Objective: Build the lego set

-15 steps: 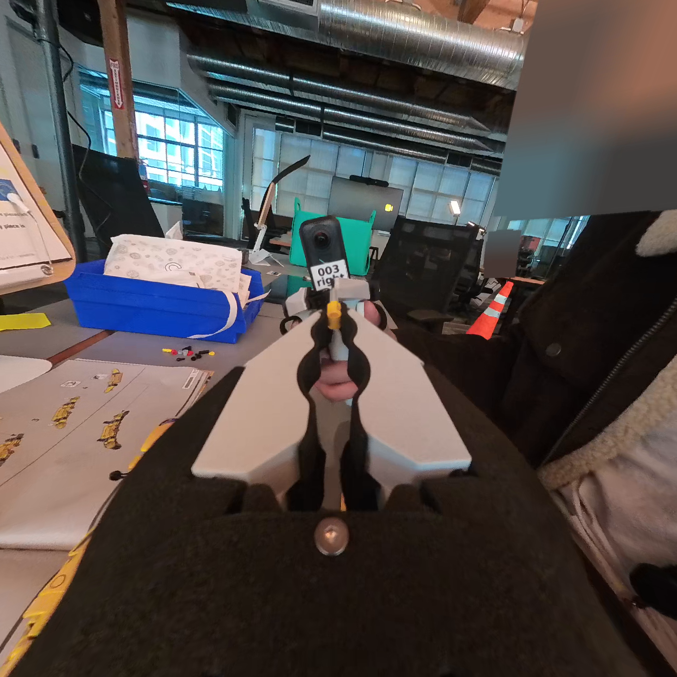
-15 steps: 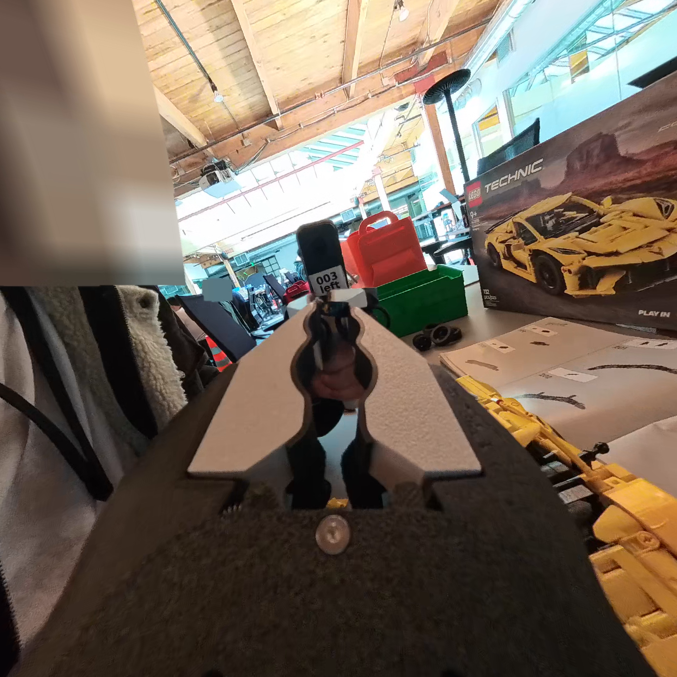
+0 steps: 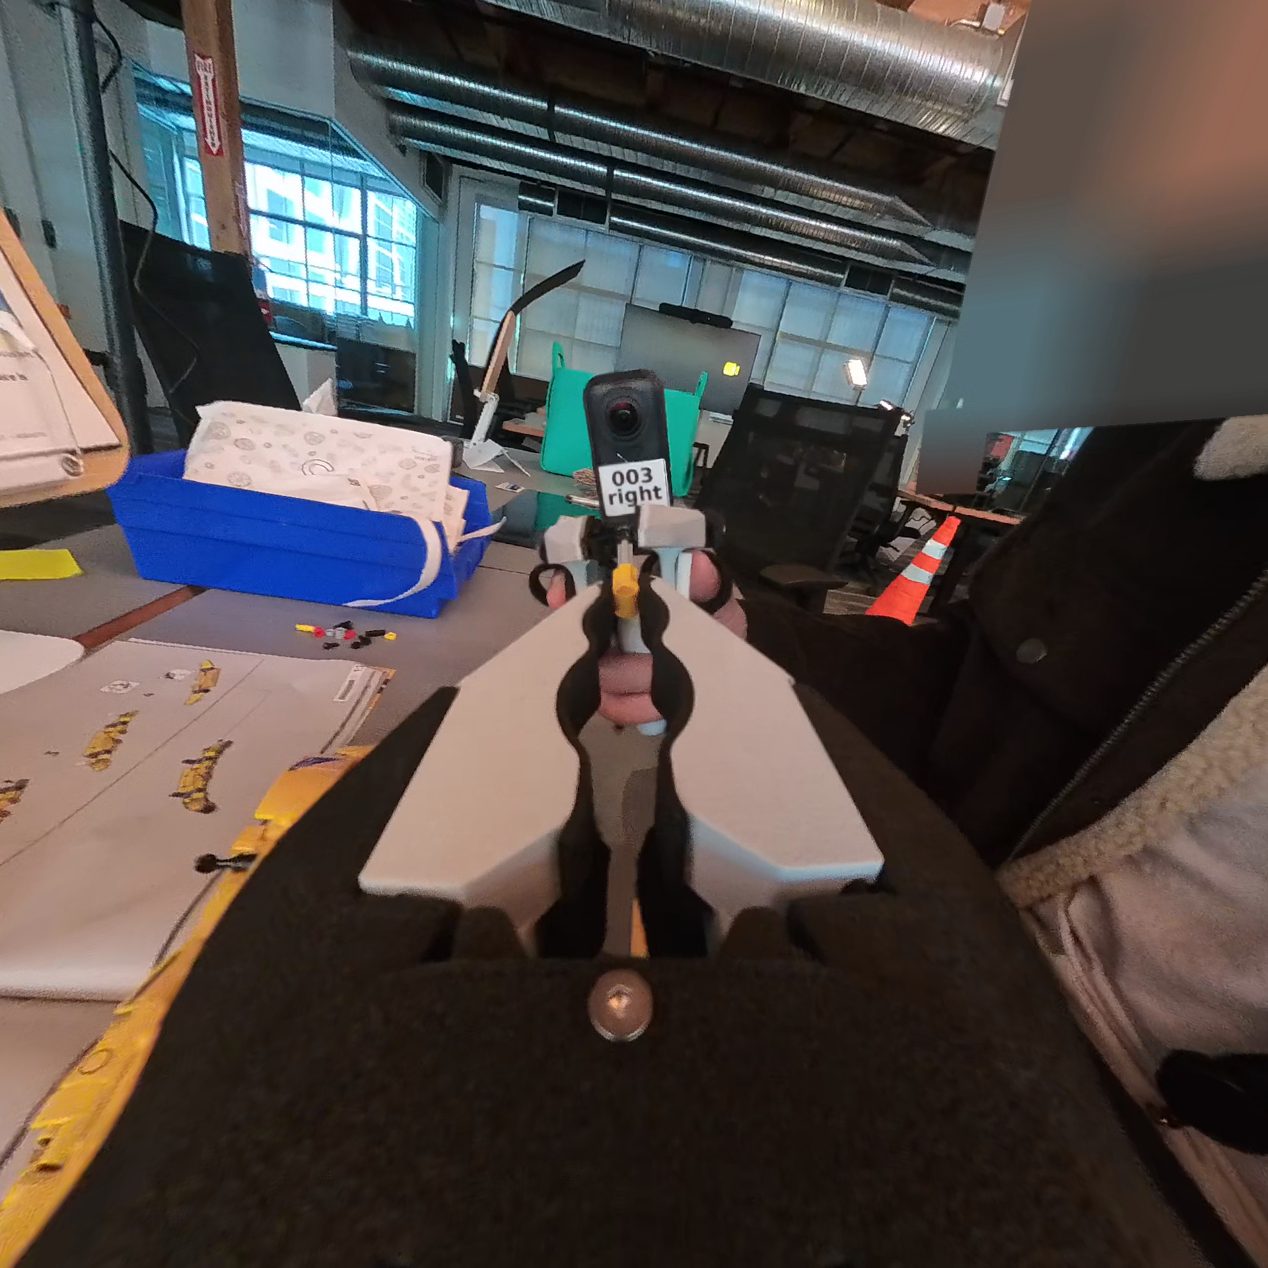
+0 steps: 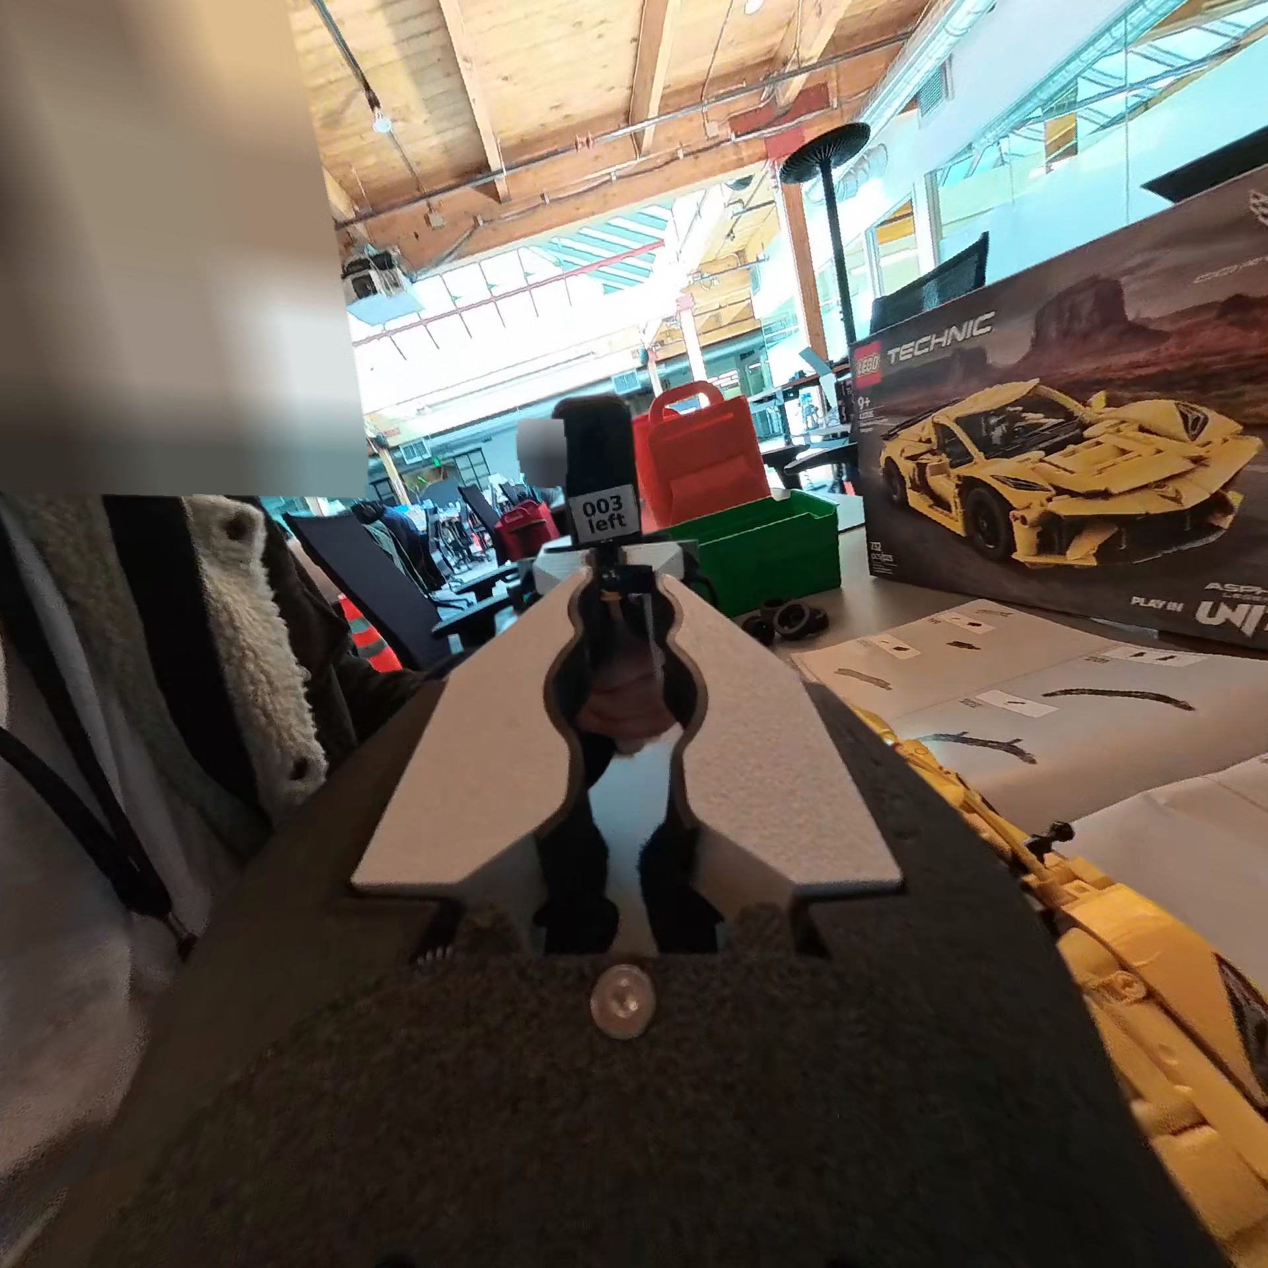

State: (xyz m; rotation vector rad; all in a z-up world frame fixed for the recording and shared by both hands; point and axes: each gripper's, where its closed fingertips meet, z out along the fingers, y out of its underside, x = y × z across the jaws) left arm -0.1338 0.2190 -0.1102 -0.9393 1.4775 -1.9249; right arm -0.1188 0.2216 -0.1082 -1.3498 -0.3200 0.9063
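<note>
My two grippers face each other tip to tip above the table edge. My left gripper (image 3: 624,598) is shut on a small yellow lego piece (image 3: 623,591) that sticks up at its fingertips. My right gripper (image 4: 619,591) is closed on a small black lego piece (image 4: 608,584), which is hard to make out. Each view shows the other gripper just beyond the tips, held by a hand. The yellow lego car model (image 4: 1125,974) lies on the table at lower right, and its edge shows in the left wrist view (image 3: 75,1111).
An open instruction booklet (image 3: 137,755) (image 4: 1015,686) lies on the table. Small loose pieces (image 3: 343,635) lie before a blue bin (image 3: 274,549). A green bin (image 4: 768,556), black tyres (image 4: 789,621) and the set's box (image 4: 1063,480) stand behind. The person's jacket (image 3: 1098,686) is close by. My left and right fingertips are right by each other.
</note>
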